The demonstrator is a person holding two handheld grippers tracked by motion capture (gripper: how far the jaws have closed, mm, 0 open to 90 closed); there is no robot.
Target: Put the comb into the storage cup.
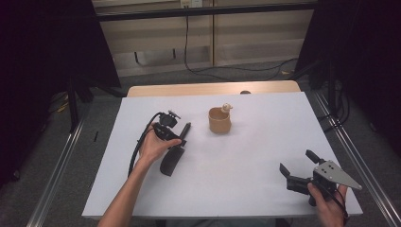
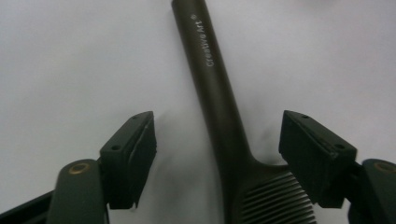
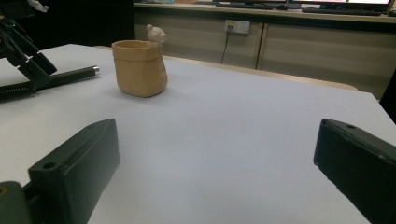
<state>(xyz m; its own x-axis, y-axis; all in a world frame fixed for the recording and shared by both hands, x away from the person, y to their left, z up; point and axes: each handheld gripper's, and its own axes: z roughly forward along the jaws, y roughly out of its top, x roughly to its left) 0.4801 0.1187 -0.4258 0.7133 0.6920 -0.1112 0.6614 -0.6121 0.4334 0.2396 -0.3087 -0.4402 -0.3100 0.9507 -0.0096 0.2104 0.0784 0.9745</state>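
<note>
A dark brown hairbrush (image 1: pixel 172 158) lies on the white table top (image 1: pixel 246 165), left of centre, with its handle pointing away from me. My left gripper (image 1: pixel 178 141) points down over the spot where the handle meets the bristled head. In the left gripper view the brush handle (image 2: pixel 210 70) runs up between the jaws of that gripper (image 2: pixel 217 135), which stand apart on either side with a gap to the handle. My right gripper (image 1: pixel 297 161) rests open near the front right corner, with nothing between its jaws (image 3: pixel 215 154).
A tan cup (image 1: pixel 219 121) with a small bear figure on its rim stands behind the middle of the table, also in the right gripper view (image 3: pixel 139 70). The brush (image 3: pixel 65 77) and left gripper (image 3: pixel 28 60) show at that view's far left. Cables and cabinets lie beyond the table.
</note>
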